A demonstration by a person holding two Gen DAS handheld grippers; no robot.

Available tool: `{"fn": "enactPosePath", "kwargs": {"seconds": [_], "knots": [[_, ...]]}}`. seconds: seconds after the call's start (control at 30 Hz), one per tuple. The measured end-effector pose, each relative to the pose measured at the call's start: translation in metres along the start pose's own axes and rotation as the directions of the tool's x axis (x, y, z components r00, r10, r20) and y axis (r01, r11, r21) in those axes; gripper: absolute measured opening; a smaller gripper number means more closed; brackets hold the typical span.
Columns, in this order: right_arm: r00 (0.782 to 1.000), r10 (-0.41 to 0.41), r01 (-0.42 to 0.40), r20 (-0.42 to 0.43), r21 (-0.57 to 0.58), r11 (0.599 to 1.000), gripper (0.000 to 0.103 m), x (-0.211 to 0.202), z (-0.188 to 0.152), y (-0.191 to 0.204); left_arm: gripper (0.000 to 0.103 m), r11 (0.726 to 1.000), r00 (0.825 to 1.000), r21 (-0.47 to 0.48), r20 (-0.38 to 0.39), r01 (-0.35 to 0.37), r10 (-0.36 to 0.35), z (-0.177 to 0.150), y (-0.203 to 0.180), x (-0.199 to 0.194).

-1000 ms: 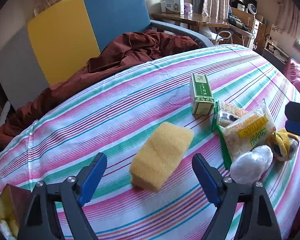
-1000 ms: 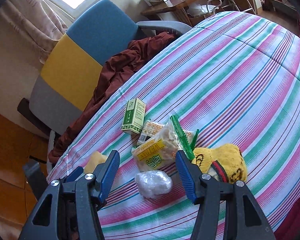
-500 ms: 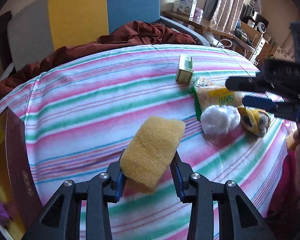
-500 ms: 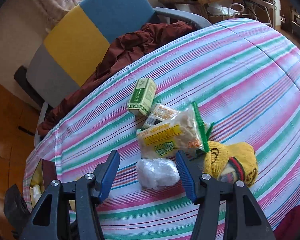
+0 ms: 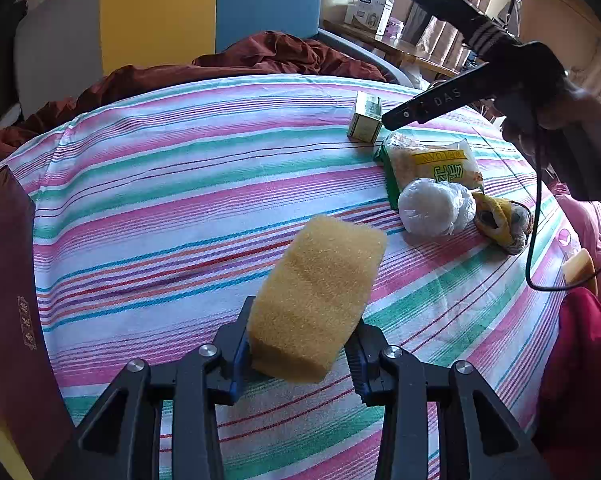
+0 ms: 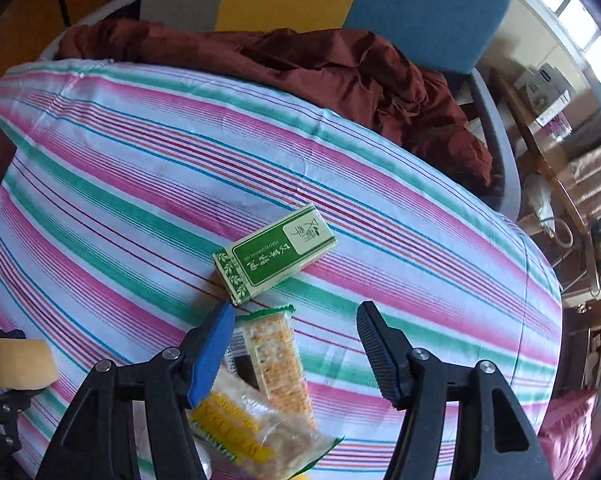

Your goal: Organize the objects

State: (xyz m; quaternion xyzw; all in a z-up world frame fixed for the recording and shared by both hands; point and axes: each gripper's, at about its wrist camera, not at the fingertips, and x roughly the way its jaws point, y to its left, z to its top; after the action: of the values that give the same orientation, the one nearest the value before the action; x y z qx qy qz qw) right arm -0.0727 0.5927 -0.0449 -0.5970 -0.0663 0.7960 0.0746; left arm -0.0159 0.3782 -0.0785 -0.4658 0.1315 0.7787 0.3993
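My left gripper (image 5: pixel 298 350) is shut on a yellow sponge (image 5: pixel 318 296) and holds it above the striped cloth (image 5: pixel 180 200). The sponge also shows at the left edge of the right wrist view (image 6: pixel 18 364). My right gripper (image 6: pixel 296 340) is open above a cracker packet (image 6: pixel 274 356), with a green box (image 6: pixel 276 254) just beyond its fingertips. In the left wrist view the green box (image 5: pixel 365 117), a yellow snack bag (image 5: pixel 434 164), a white wrapped ball (image 5: pixel 434 208) and a yellow knit item (image 5: pixel 500 222) lie at the right.
A dark red box (image 5: pixel 12 320) stands open at the left edge. A maroon cloth (image 6: pixel 300 64) lies on the blue, yellow and grey chair (image 5: pixel 204 4) behind the table. A wooden desk (image 5: pixel 400 46) with boxes stands further back. A cable (image 5: pixel 536 216) hangs from the right gripper.
My left gripper closed on the sponge and lifted it off the cloth. My right gripper moved forward from the white ball toward the cracker packet and green box.
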Motion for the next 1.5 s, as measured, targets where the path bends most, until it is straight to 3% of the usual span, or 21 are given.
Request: {"fn": "enactPosePath", "kwargs": {"seconds": [0.17, 0.37, 0.43, 0.47, 0.5, 0.63, 0.8, 0.9, 0.97, 1.17, 1.23, 1.27, 1.3, 1.5], "knots": [[0.998, -0.009, 0.002, -0.066, -0.108, 0.994, 0.074, 0.023, 0.019, 0.007, 0.041, 0.999, 0.999, -0.02, -0.001, 0.032, -0.032, 0.0, 0.005, 0.001], [0.995, -0.017, 0.002, -0.1, -0.149, 0.989, 0.072, 0.042, 0.035, 0.011, 0.041, 0.999, 0.999, -0.004, 0.011, 0.032, -0.032, -0.001, 0.004, 0.002], [0.997, 0.012, -0.02, -0.081, -0.091, 0.996, 0.049, 0.04, 0.036, 0.006, 0.041, 1.0, 0.999, -0.001, 0.016, 0.03, -0.03, -0.004, 0.004, -0.001], [0.997, 0.023, -0.028, -0.072, -0.059, 0.998, 0.025, 0.039, 0.035, 0.003, 0.041, 1.0, 0.999, 0.002, 0.02, 0.029, -0.029, -0.005, 0.004, -0.001], [0.998, 0.018, -0.02, -0.065, -0.03, 0.999, 0.024, 0.038, 0.033, 0.002, 0.041, 1.0, 0.999, 0.005, 0.025, 0.027, -0.027, -0.006, 0.003, -0.001], [0.994, 0.095, -0.093, -0.05, 0.04, 0.995, 0.024, 0.032, 0.015, 0.009, 0.041, 1.0, 0.999, 0.021, 0.039, 0.012, -0.013, -0.012, 0.001, -0.005], [0.984, 0.177, -0.172, -0.025, 0.149, 0.974, 0.044, 0.021, -0.002, 0.009, 0.041, 1.0, 0.999, -0.001, 0.034, 0.018, -0.018, -0.012, 0.002, -0.006], [0.975, 0.219, -0.223, 0.051, 0.325, 0.919, 0.056, 0.01, -0.002, -0.02, 0.041, 1.0, 0.999, -0.019, 0.037, 0.024, -0.024, -0.013, 0.004, -0.007], [0.977, 0.194, -0.213, 0.087, 0.404, 0.89, 0.061, 0.007, 0.004, -0.034, 0.041, 1.0, 0.999, -0.015, 0.042, 0.021, -0.021, -0.015, 0.002, -0.008], [0.991, 0.112, -0.137, 0.08, 0.535, 0.834, 0.06, 0.03, 0.042, -0.043, 0.041, 1.0, 0.999, -0.01, 0.05, 0.022, -0.022, -0.015, 0.001, -0.008], [0.991, 0.124, -0.129, 0.046, 0.553, 0.823, 0.042, 0.049, 0.05, -0.043, 0.041, 1.0, 0.998, -0.009, 0.051, 0.025, -0.025, -0.014, 0.0, -0.006], [0.995, 0.096, -0.09, 0.019, 0.549, 0.831, 0.031, 0.052, 0.051, -0.04, 0.04, 1.0, 0.998, -0.008, 0.052, 0.027, -0.026, -0.015, 0.0, -0.006], [0.998, 0.052, -0.054, 0.018, 0.531, 0.846, 0.031, 0.053, 0.053, -0.037, 0.04, 1.0, 0.998, -0.007, 0.054, 0.028, -0.028, -0.015, 0.0, -0.006], [0.988, 0.154, -0.141, -0.002, 0.38, 0.914, 0.031, 0.038, 0.038, 0.013, 0.037, 1.0, 0.998, -0.003, 0.063, 0.026, -0.026, -0.019, 0.002, -0.009]]}}
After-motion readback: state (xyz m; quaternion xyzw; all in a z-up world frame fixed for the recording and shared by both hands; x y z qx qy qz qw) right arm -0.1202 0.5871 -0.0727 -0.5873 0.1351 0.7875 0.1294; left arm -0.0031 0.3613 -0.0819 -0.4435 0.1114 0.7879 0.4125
